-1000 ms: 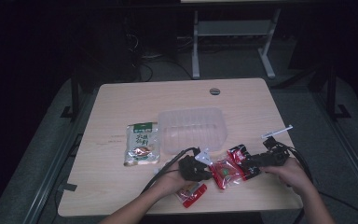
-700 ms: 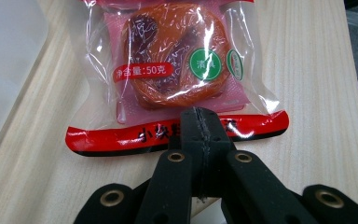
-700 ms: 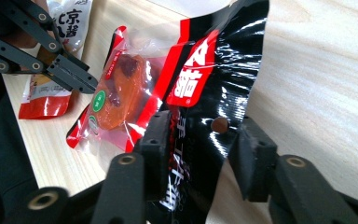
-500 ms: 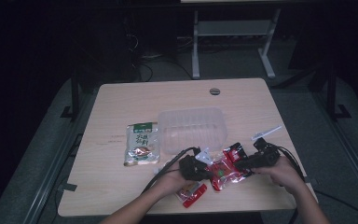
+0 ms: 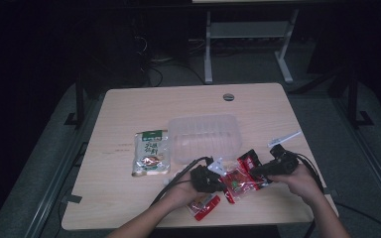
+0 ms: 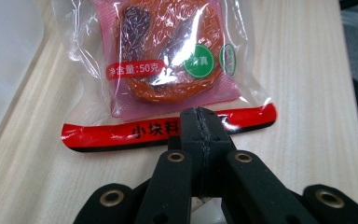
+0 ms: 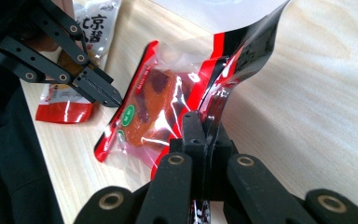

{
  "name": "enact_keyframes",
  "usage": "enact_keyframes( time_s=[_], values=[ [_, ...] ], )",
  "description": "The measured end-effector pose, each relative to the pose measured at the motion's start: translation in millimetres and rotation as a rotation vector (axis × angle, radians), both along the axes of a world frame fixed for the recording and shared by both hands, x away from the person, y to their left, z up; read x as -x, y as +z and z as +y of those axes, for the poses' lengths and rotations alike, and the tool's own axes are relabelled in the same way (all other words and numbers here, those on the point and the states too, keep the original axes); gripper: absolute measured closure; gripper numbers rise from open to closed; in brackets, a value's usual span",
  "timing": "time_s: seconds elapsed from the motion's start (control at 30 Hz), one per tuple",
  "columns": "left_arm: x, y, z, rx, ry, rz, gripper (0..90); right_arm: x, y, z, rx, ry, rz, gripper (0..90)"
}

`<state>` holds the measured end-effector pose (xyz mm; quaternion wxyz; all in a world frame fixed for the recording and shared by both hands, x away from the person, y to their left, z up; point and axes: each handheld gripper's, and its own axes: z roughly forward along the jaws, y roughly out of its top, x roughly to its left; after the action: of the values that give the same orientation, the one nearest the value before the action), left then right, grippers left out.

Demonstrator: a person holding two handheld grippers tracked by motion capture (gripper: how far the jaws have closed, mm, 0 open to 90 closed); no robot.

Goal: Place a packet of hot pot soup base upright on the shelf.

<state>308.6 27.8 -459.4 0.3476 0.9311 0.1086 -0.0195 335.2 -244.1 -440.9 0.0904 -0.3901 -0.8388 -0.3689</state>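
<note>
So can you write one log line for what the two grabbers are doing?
left gripper: shut on red sauce packet edge | right gripper: shut on same packet | clear tray: behind

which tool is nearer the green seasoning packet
Left. The left tool sits just right of the green seasoning packet; the right tool is farther right, past the red sauce packet.
</note>
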Motion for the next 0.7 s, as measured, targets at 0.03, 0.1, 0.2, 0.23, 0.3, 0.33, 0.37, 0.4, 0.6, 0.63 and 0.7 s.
enact_keyframes(
  time_s=[0.03, 0.1, 0.2, 0.23, 0.3, 0.33, 0.37, 0.4, 0.6, 0.63, 0.7],
  values=[
    [0.0, 0.0, 0.0, 0.000, 0.000, 0.000, 89.9, 0.0, 0.0, 0.0, 0.000, 0.000, 0.000, 89.6],
    [0.2, 3.3, 1.7, 0.017, 0.003, 0.002, 89.8, 1.1, 3.3, -0.3, -0.006, 0.002, -0.010, 89.7],
    [-0.5, 10.6, 7.4, 0.034, 0.003, 0.004, 89.1, 2.8, 9.8, -0.9, -0.018, 0.000, -0.025, 89.8],
    [-0.5, 13.0, 9.7, 0.045, 0.006, 0.007, 87.3, 3.4, 12.5, -0.8, -0.026, 0.001, -0.026, 89.8],
    [0.4, 20.8, 18.0, 0.068, 0.023, 0.023, 81.5, 5.2, 21.0, -0.5, -0.043, 0.009, -0.049, 89.8],
    [0.4, 20.8, 18.0, 0.068, 0.023, 0.023, 78.8, 5.9, 24.0, -0.2, -0.045, 0.007, -0.057, 89.8],
    [0.5, 22.7, 21.0, 0.073, 0.028, 0.031, 78.8, 5.9, 24.0, -0.2, -0.045, 0.007, -0.057, 89.8],
    [0.5, 24.4, 24.4, 0.072, 0.029, 0.037, 75.2, 6.4, 26.8, 0.1, -0.049, 0.008, -0.061, 89.8],
    [3.9, 31.8, 47.3, 0.062, 0.053, 0.041, 57.1, 8.7, 40.9, 2.9, -0.053, 0.022, -0.099, 89.8],
    [4.8, 32.3, 51.7, 0.059, 0.056, 0.039, 54.3, 8.8, 42.9, 3.5, -0.053, 0.026, -0.107, 89.9],
    [7.4, 33.1, 66.8, 0.048, 0.071, 0.033, 49.3, 8.8, 48.5, 5.2, -0.051, 0.034, -0.124, 89.8]
  ],
)
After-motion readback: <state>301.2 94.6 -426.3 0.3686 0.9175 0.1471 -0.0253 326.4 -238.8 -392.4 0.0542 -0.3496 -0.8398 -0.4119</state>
